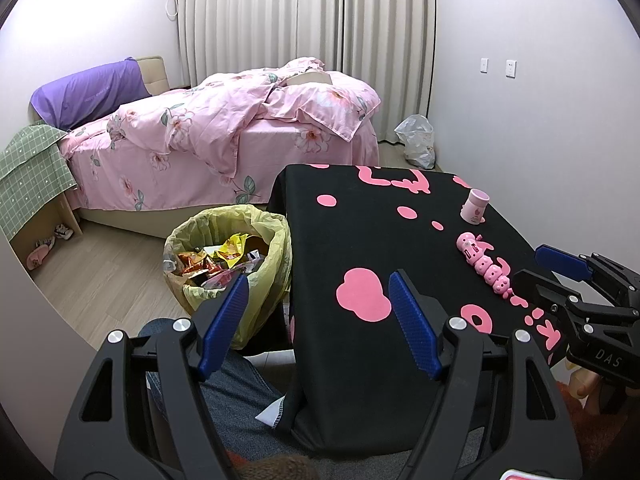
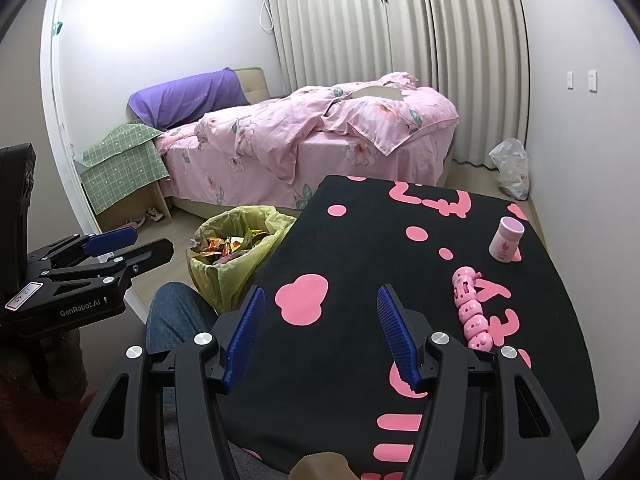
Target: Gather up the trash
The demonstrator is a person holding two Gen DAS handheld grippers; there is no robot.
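A trash bin (image 1: 228, 264) (image 2: 236, 252) lined with a yellow bag stands on the floor left of the table, full of colourful snack wrappers (image 1: 216, 260) (image 2: 232, 246). My left gripper (image 1: 318, 284) is open with nothing between its blue pads, over the table's near left corner beside the bin. My right gripper (image 2: 320, 294) is open and empty too, above the black cloth. Each gripper shows from the side in the other view, the right one (image 1: 568, 268) and the left one (image 2: 116, 240).
The table (image 1: 360, 208) (image 2: 360, 240) wears a black cloth with pink shapes; a pink jar (image 1: 474, 208) (image 2: 506, 244) and a pink segmented toy (image 1: 484, 266) (image 2: 472, 312) rest on it. A pink bed (image 1: 224, 144), a white plastic bag (image 1: 416, 140) by the curtain, and the person's jeans-clad knee (image 2: 176, 312).
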